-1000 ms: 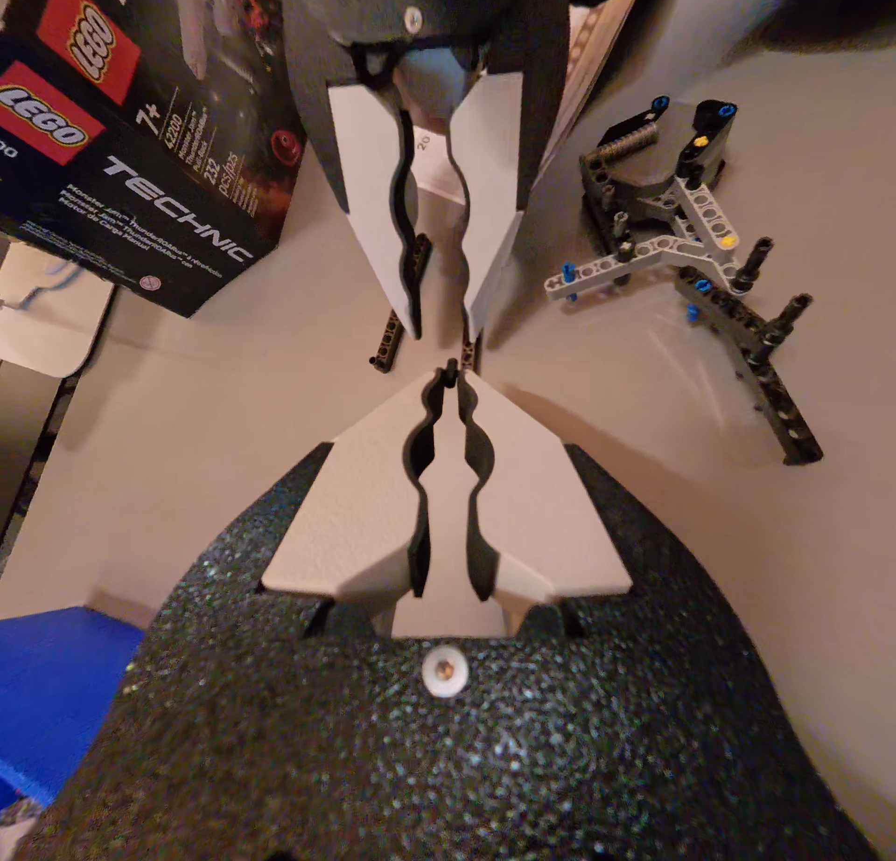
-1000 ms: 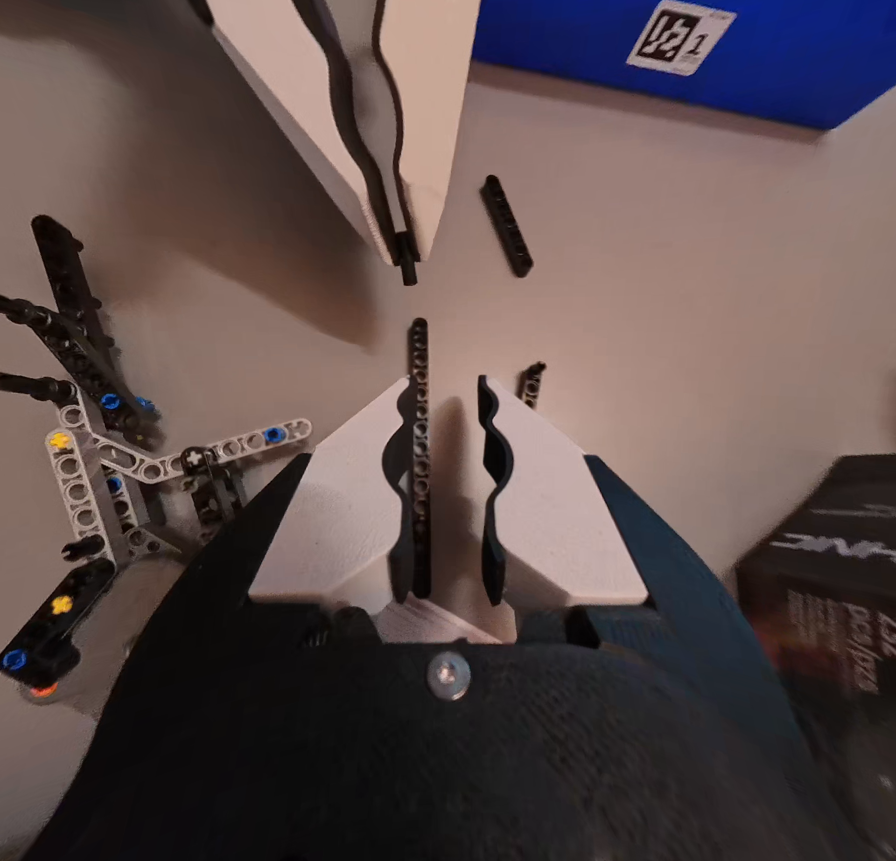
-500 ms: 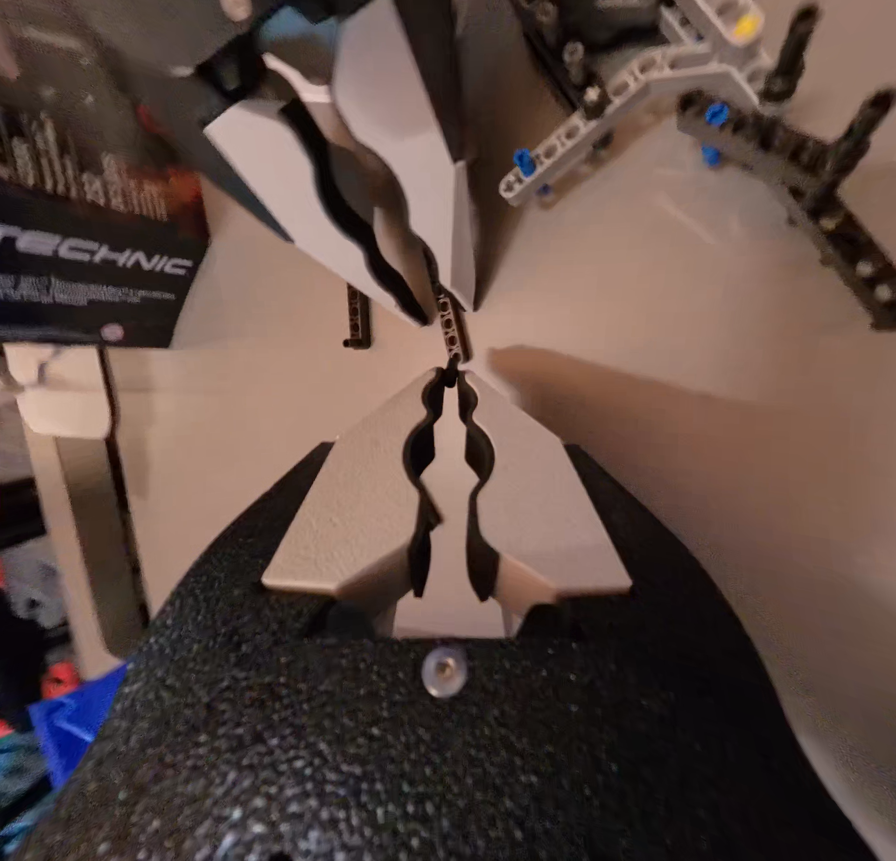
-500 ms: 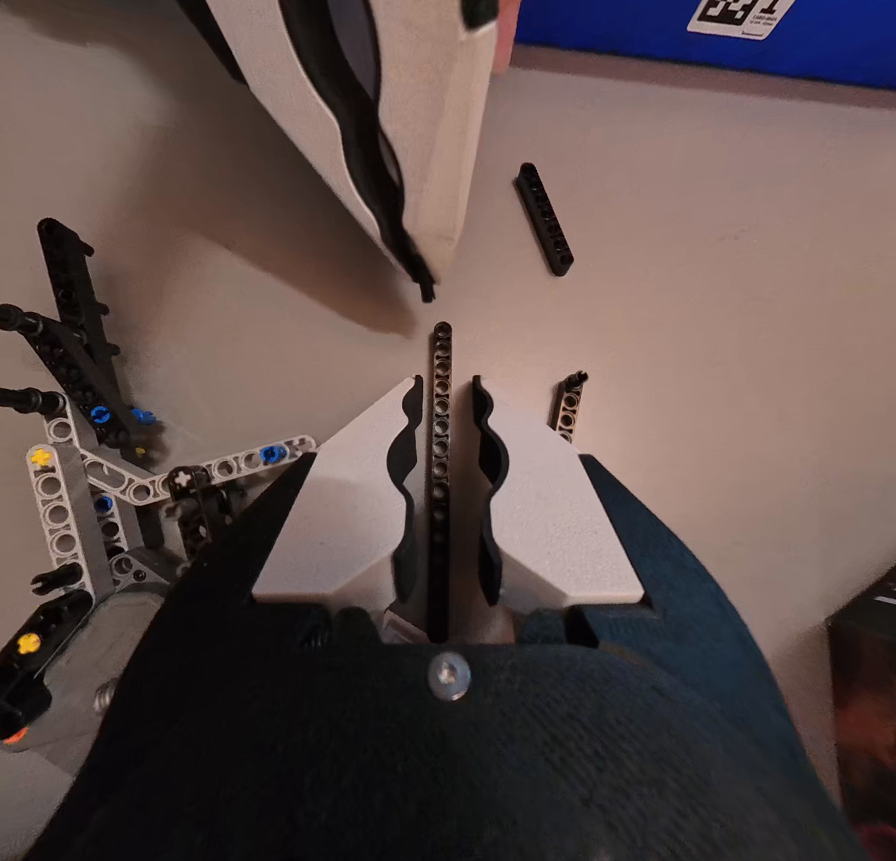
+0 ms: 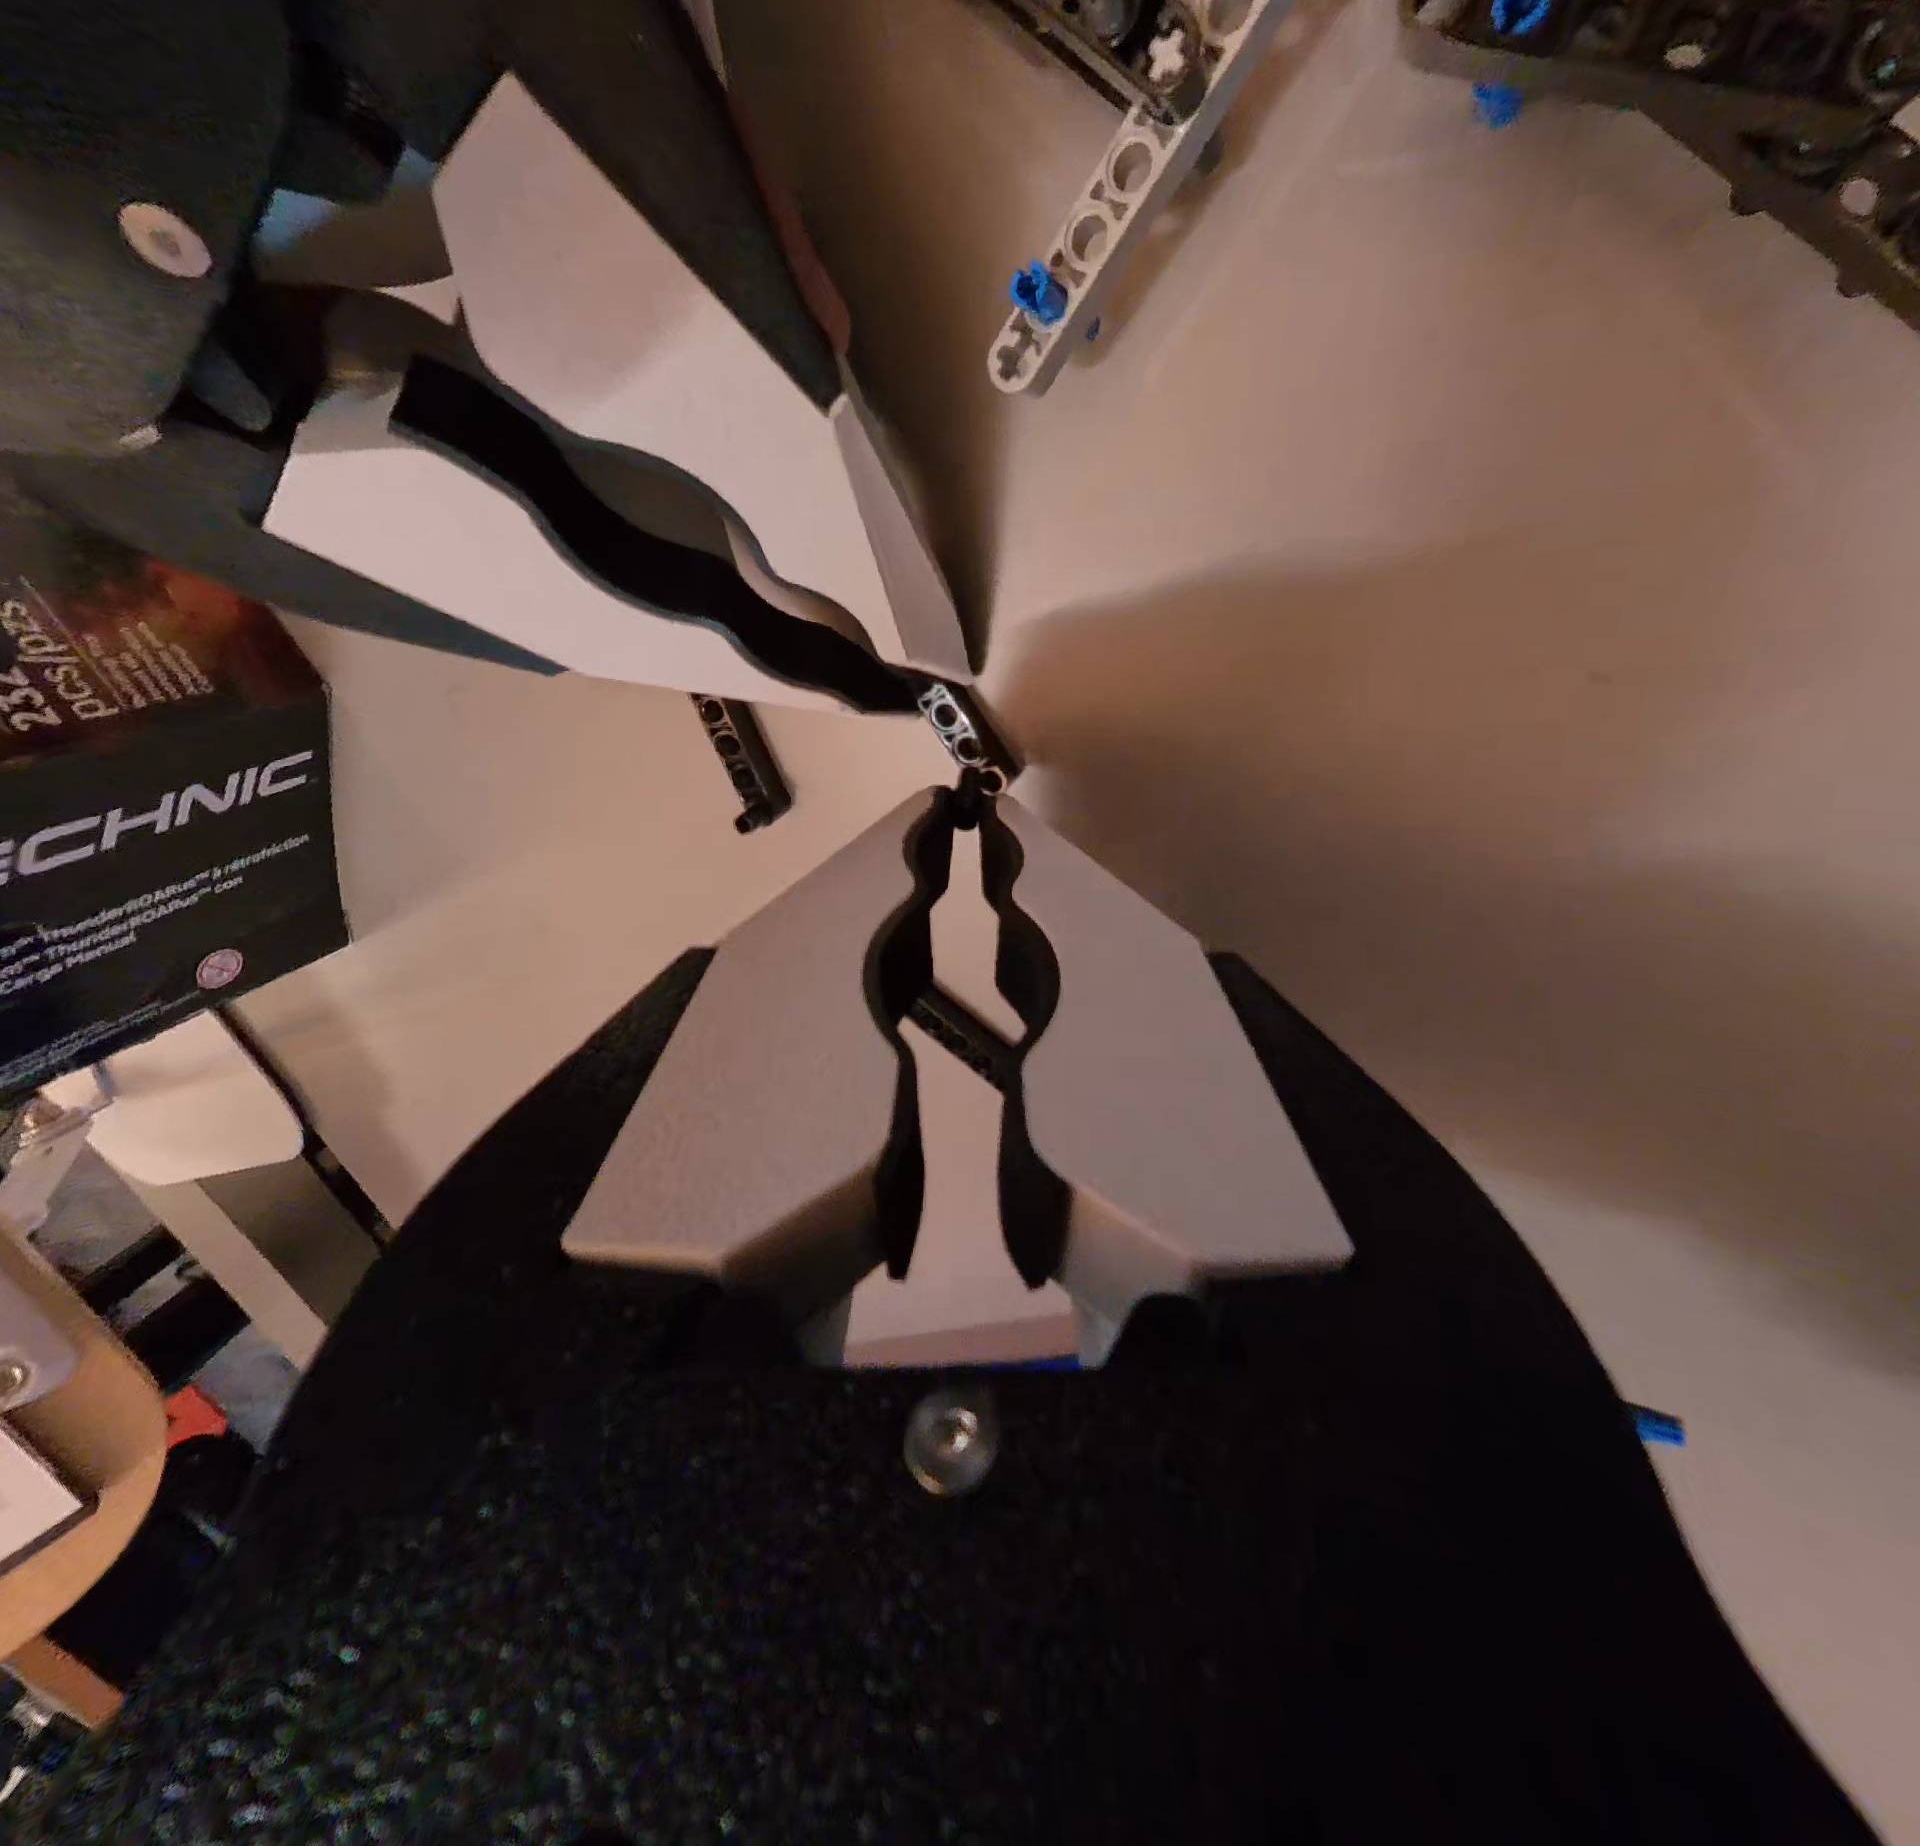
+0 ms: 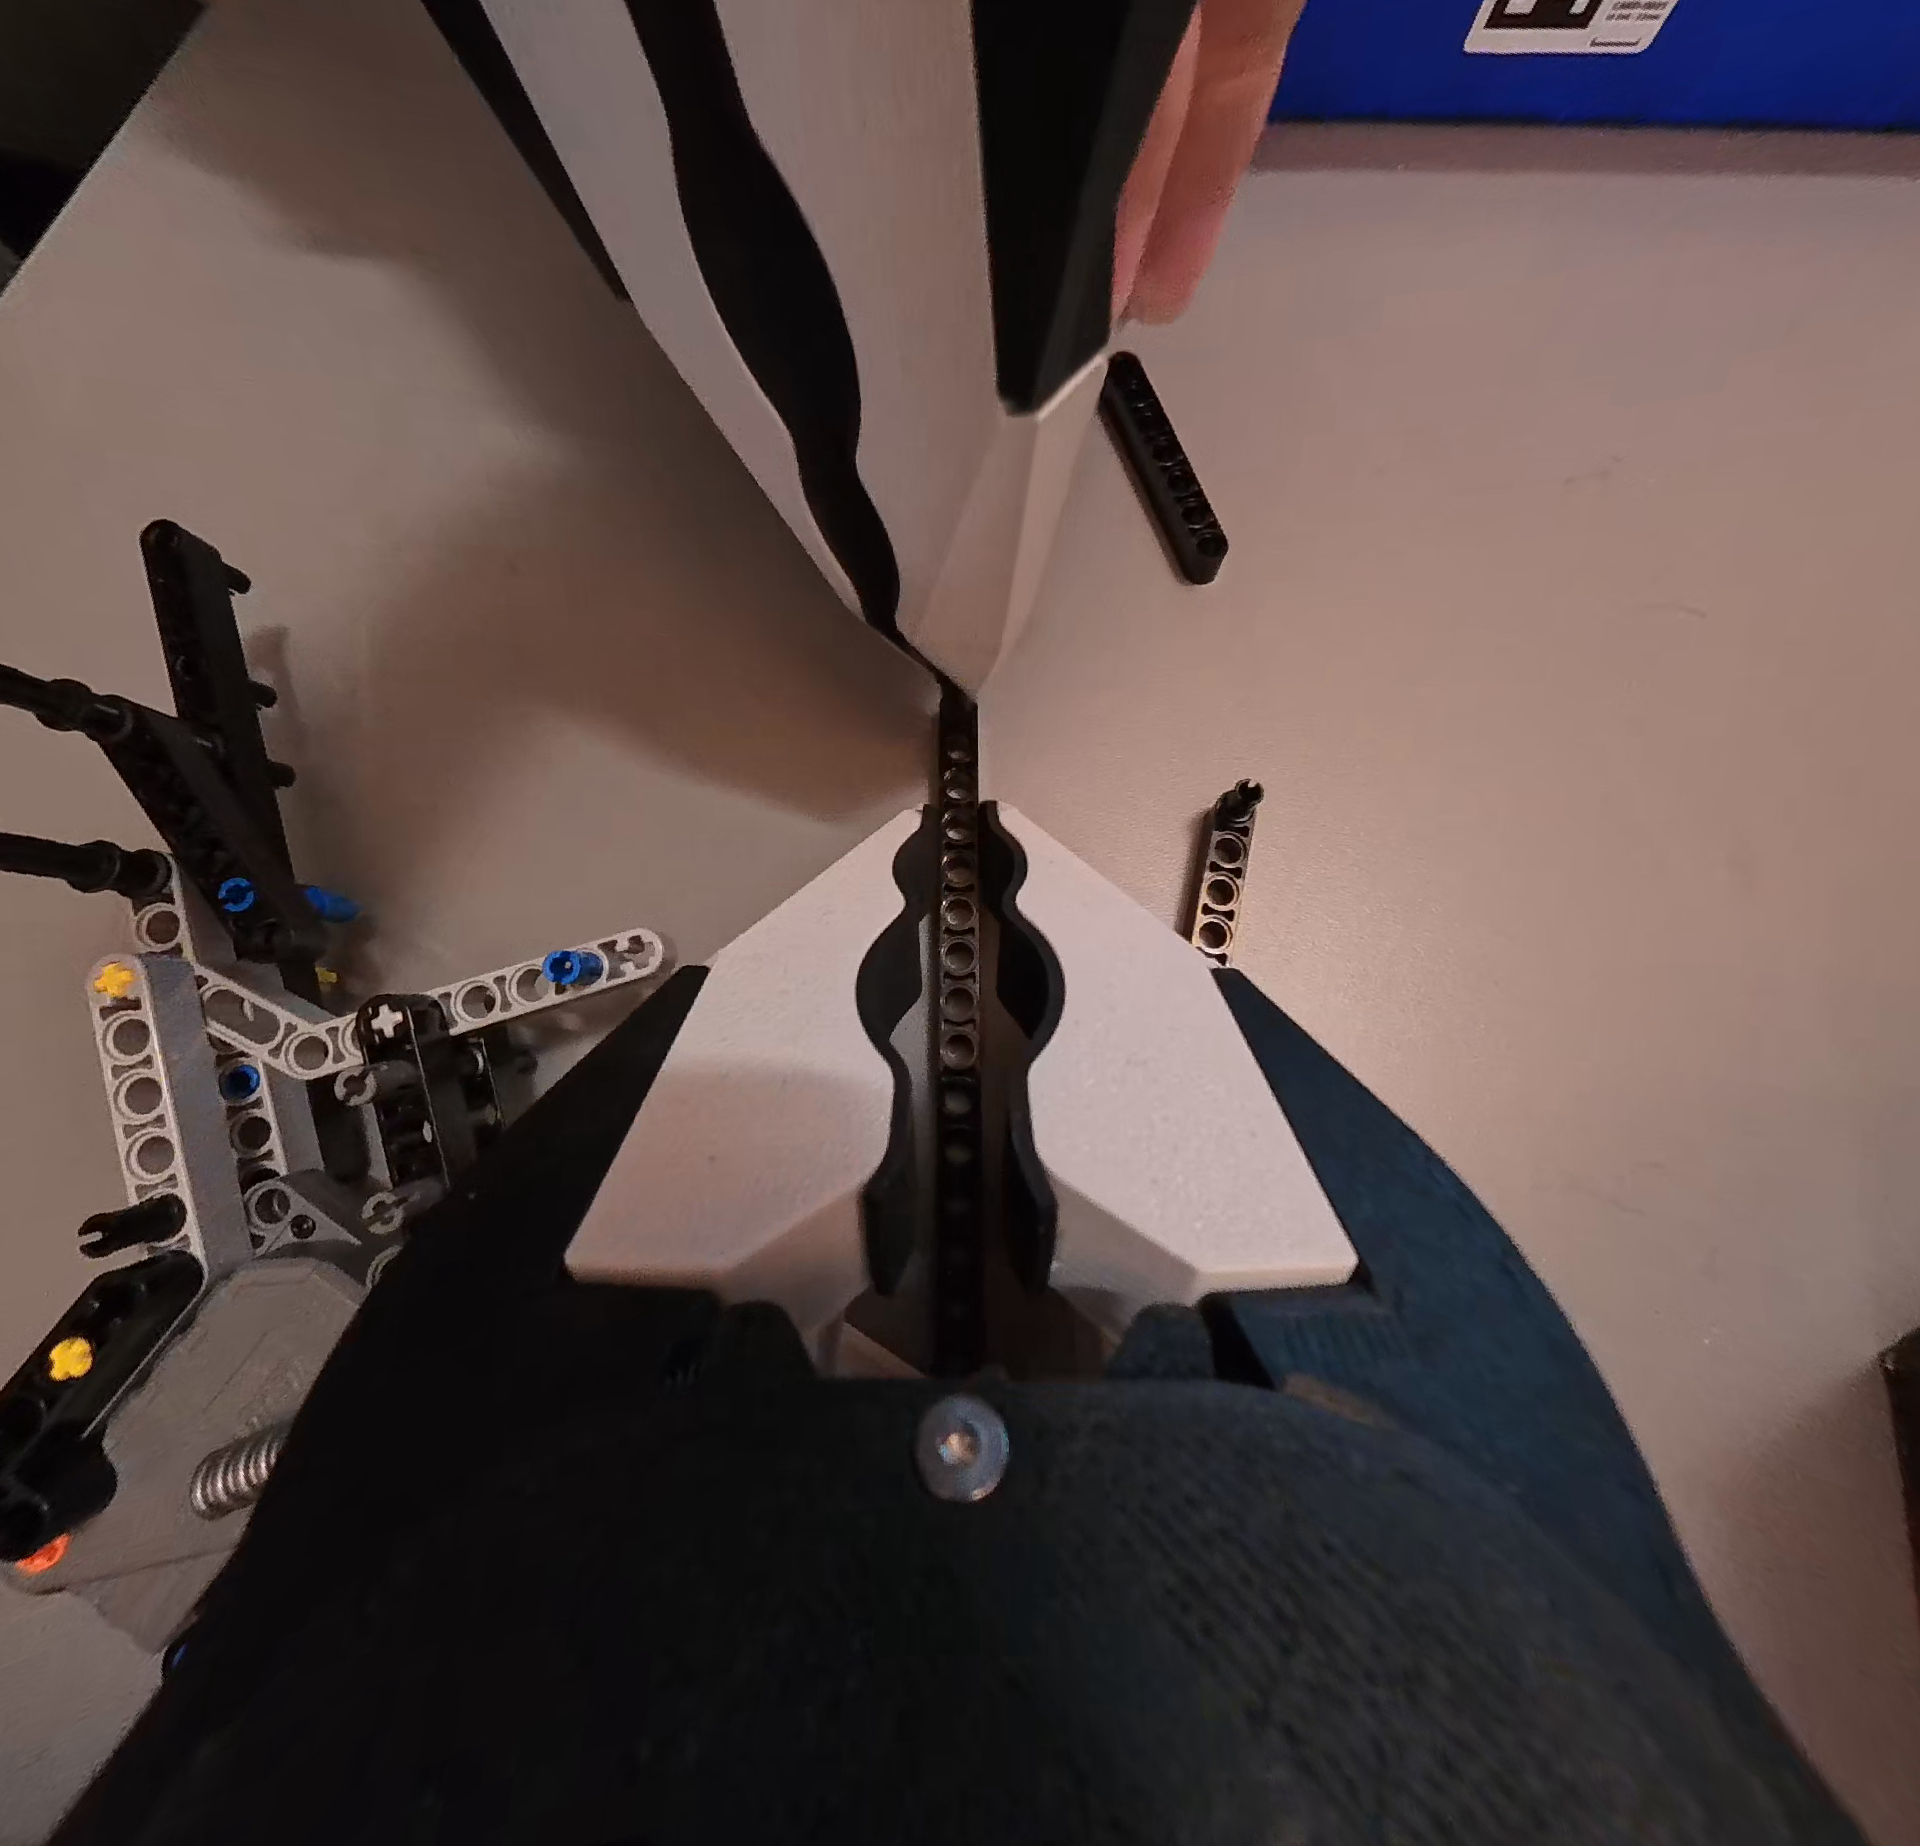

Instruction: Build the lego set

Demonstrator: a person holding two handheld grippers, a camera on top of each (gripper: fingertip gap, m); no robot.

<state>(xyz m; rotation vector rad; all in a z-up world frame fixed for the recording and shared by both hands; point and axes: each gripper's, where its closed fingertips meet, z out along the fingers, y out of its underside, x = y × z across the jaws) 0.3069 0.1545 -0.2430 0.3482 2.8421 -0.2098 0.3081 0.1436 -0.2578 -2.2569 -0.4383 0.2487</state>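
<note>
Presently listed, item by item.

Right gripper [image 6: 958, 809]: fingers pressed onto a long black beam [image 6: 958, 1017] that runs lengthwise between the pads, its far end sticking out past the tips. In the left wrist view the same beam's end [image 5: 961, 724] shows beyond those tips.

Left gripper [image 5: 971, 809]: tips pinched on a small black pin [image 5: 975, 784]. The pin's free end sits right at the beam's last hole; whether it is seated cannot be told. The two grippers meet tip to tip above the table [image 6: 1558, 653].

Partly built lego frame [image 6: 260, 1048]: grey and black beams with blue and yellow pins and a metal spring, lying on the table left of the right gripper, close to its housing.

Short black beam [image 6: 1164, 471]: flat on the table, beyond and right of the meeting point, just beside the left gripper's body.

Short beam with a pin in its end [image 6: 1226, 877]: near the right gripper's right finger, apart from it.

Lego box [image 5: 156, 820]: at the table's left side in the left wrist view; past it the table edge drops away.

Blue bin [image 6: 1662, 40] with a white tag: along the far edge in the right wrist view.

Open room: bare tabletop right of the grippers in both views.
</note>
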